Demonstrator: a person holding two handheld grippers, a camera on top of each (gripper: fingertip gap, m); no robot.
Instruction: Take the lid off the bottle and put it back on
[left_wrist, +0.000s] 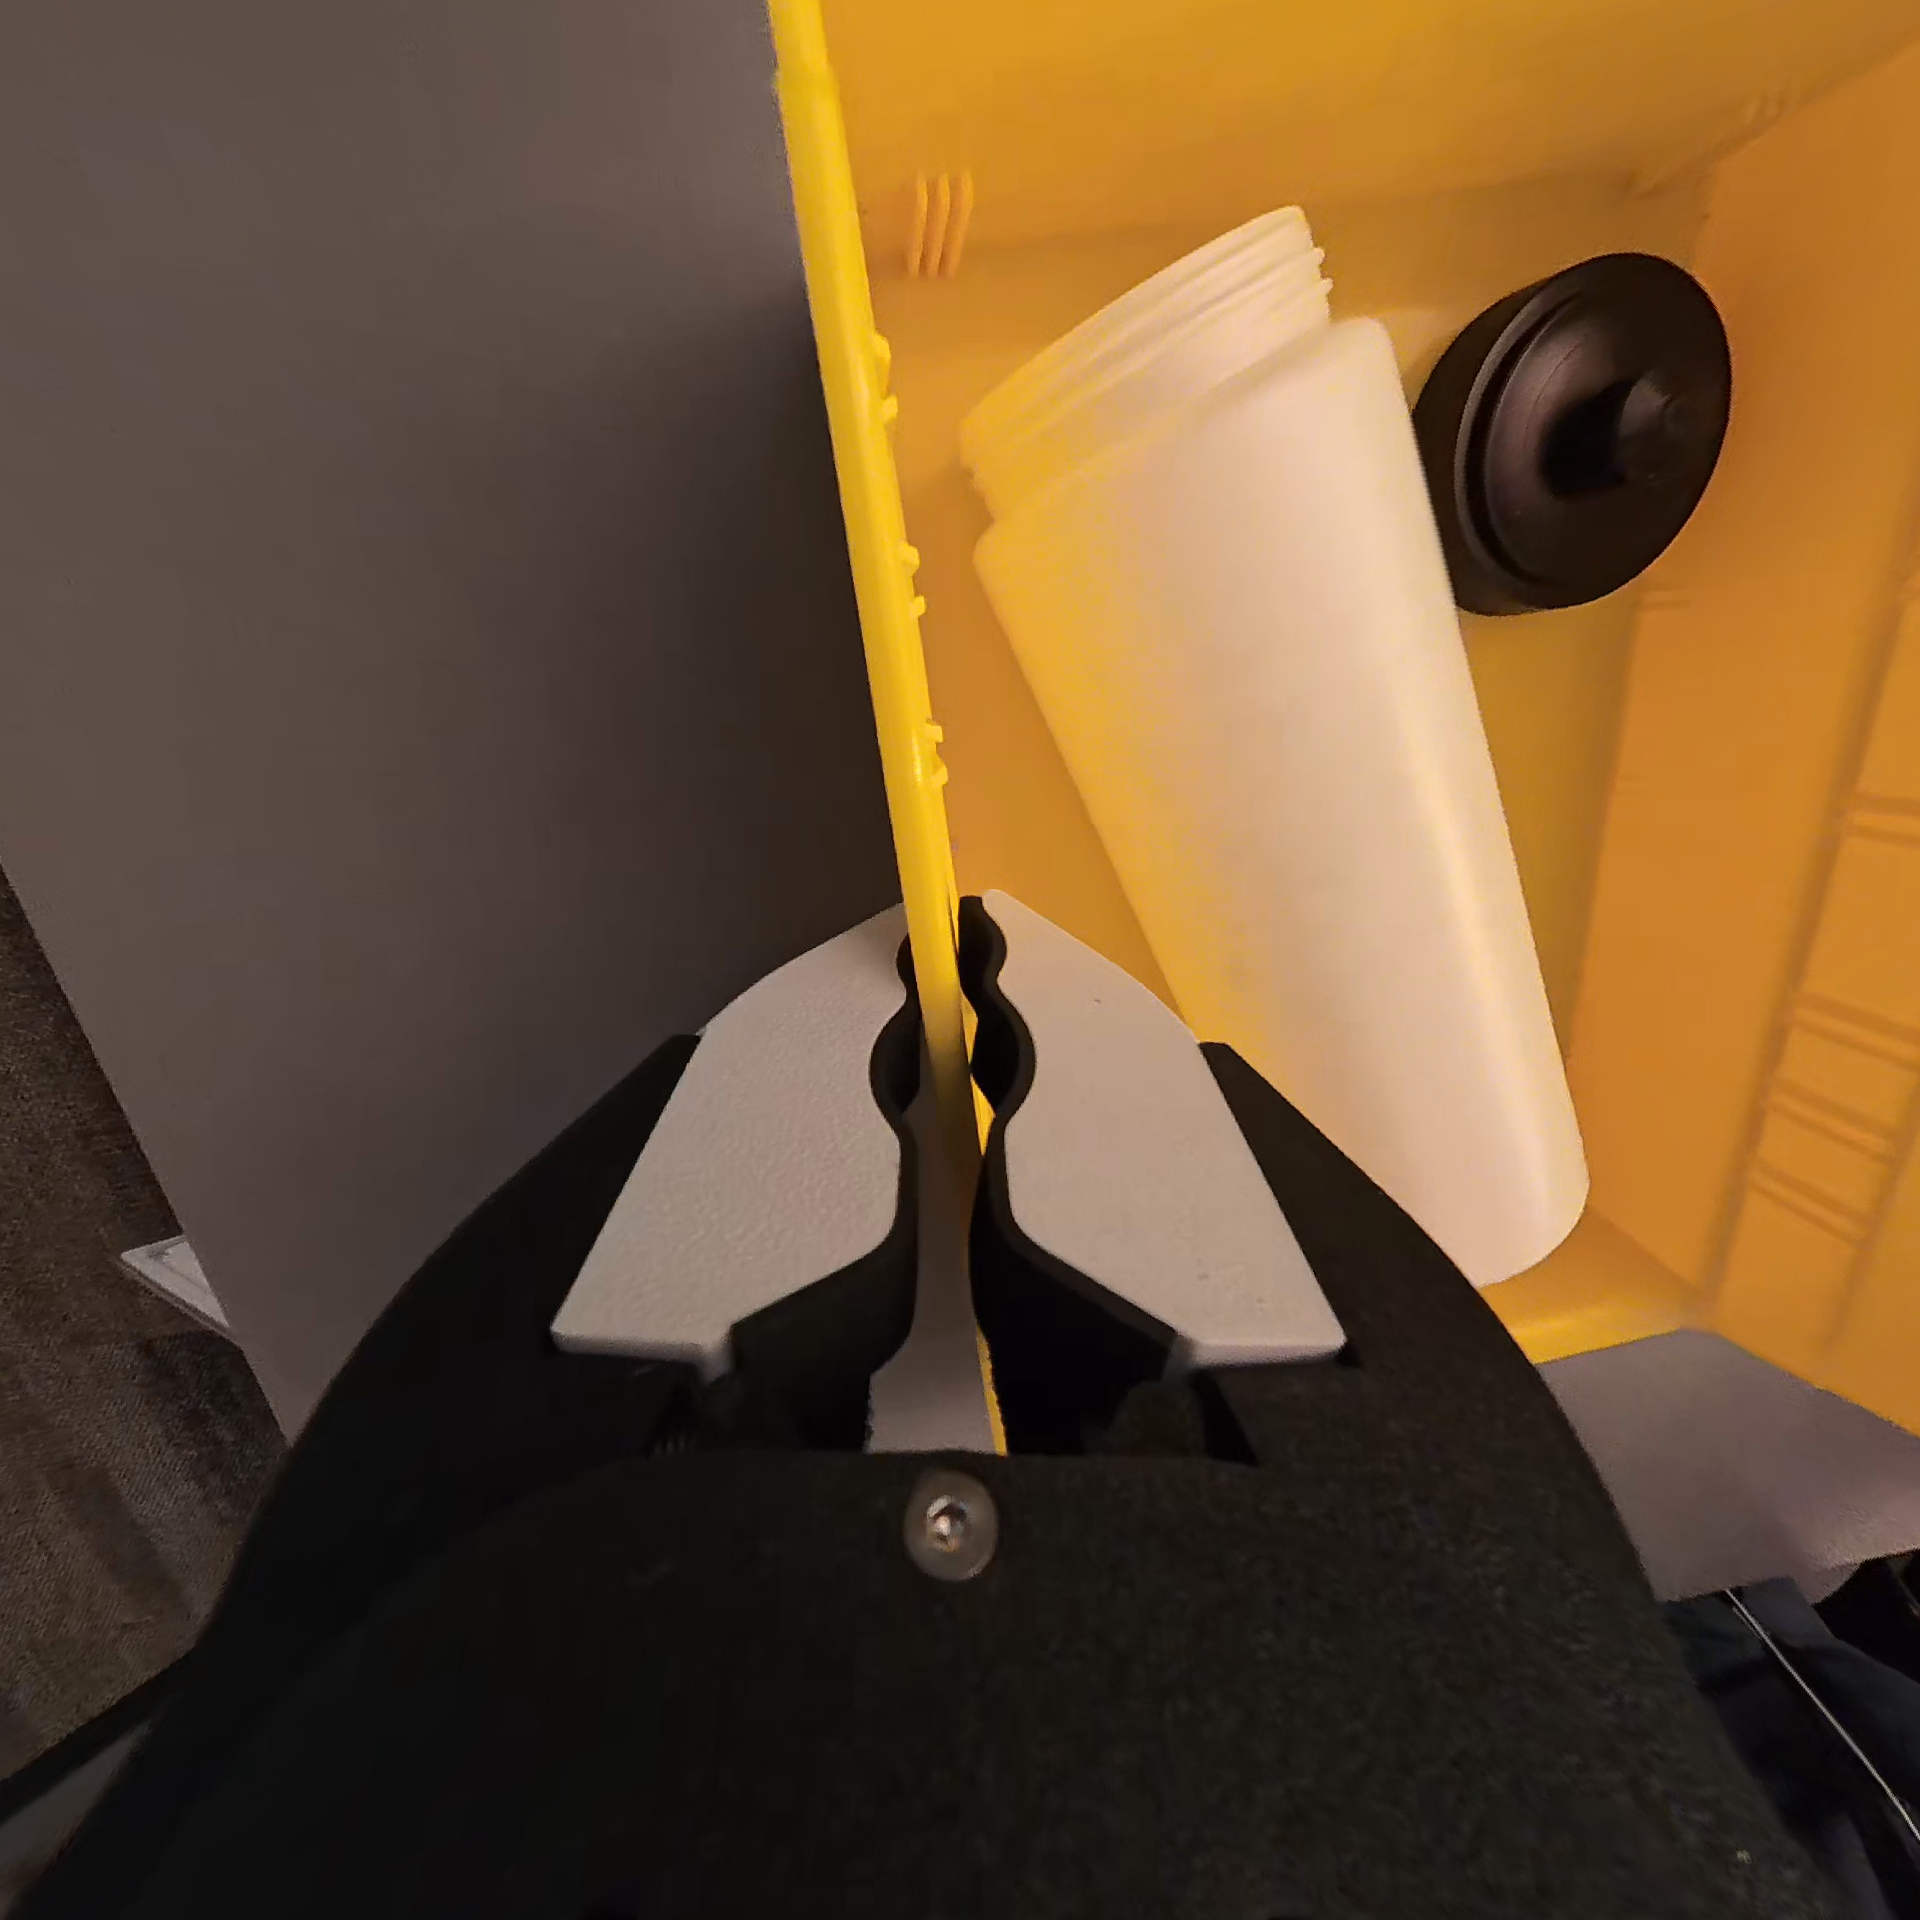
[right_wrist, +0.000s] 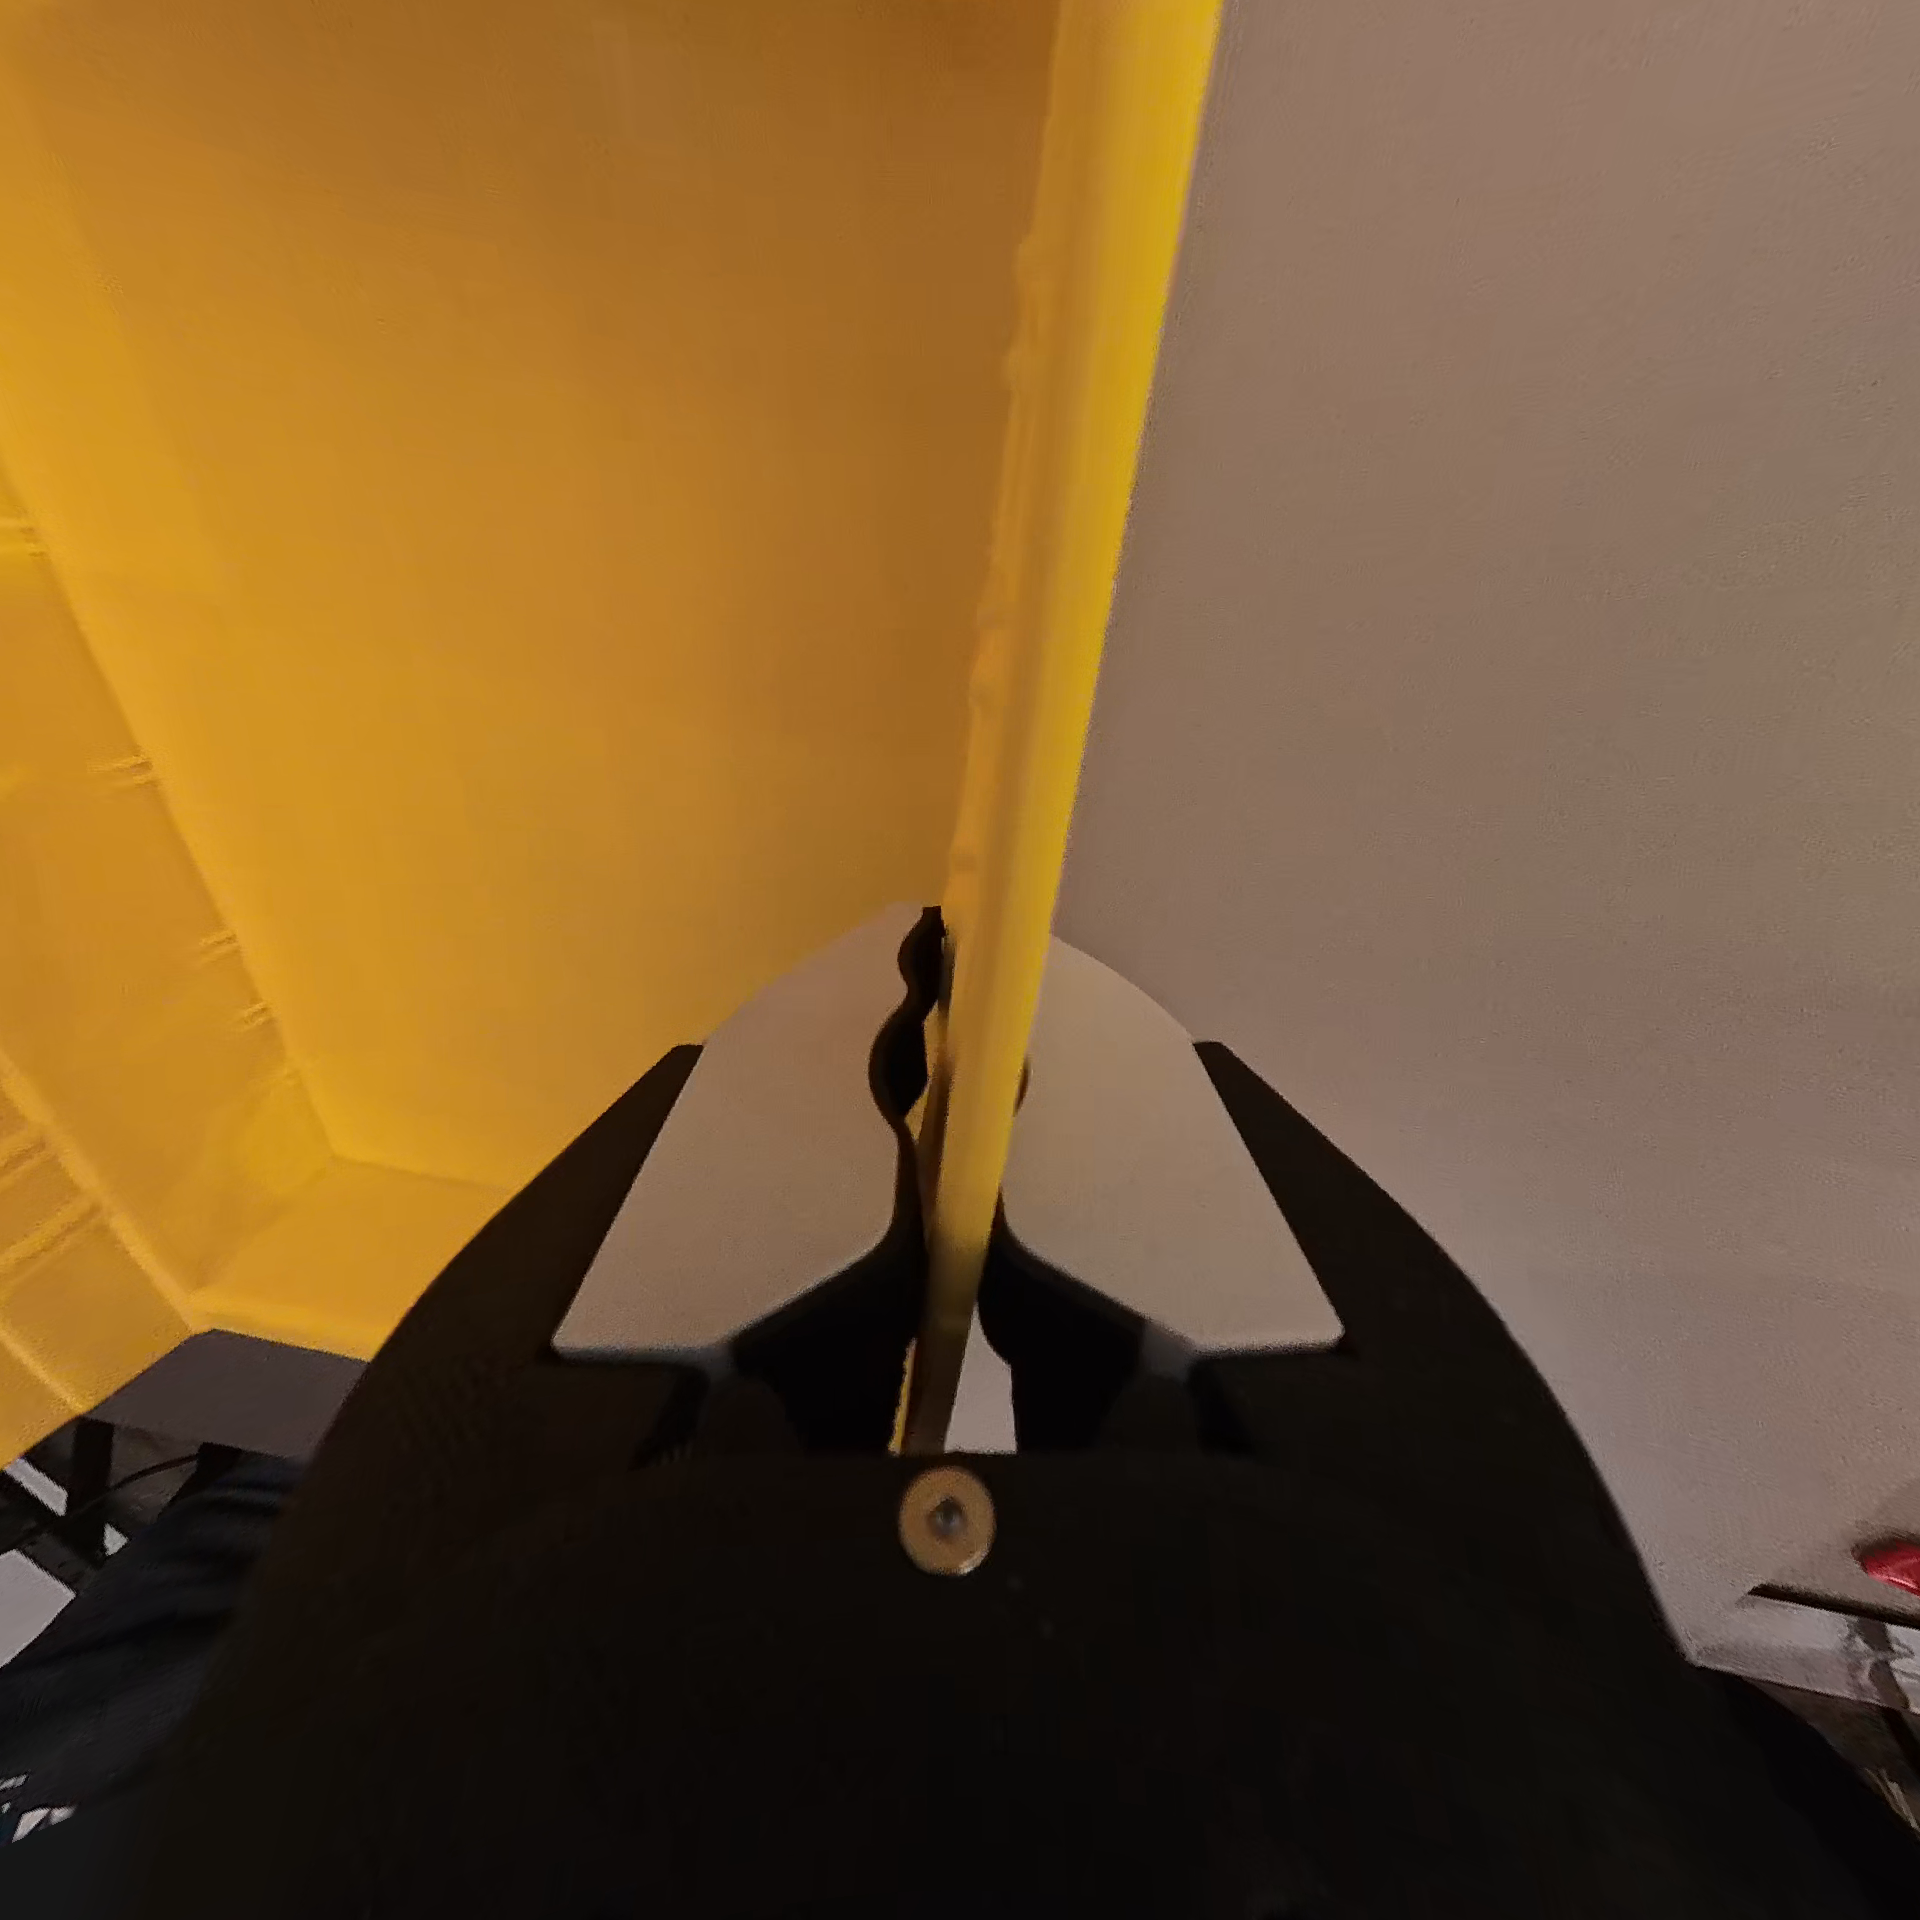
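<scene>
Left hand-held gripper (left_wrist: 948, 997) and right hand-held gripper (right_wrist: 961, 1029) are each clamped on a yellow bin (left_wrist: 1766, 935) wall. Inside, the white bottle (left_wrist: 1268, 748) is seen lying uncapped, black lid (left_wrist: 1579, 436) beside it.

Left claw (left_wrist: 951, 935) clamping yellow bin (left_wrist: 883, 520), uncapped bottle (left_wrist: 1268, 727)

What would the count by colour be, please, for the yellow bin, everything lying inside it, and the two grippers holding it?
Yellow: 1, the yellow plastic bin
White: 1, the translucent white plastic bottle, open and on its side
Black: 3, the round black screw lid beside the bottle, the left gripper and the right gripper
Total: 5
</scene>
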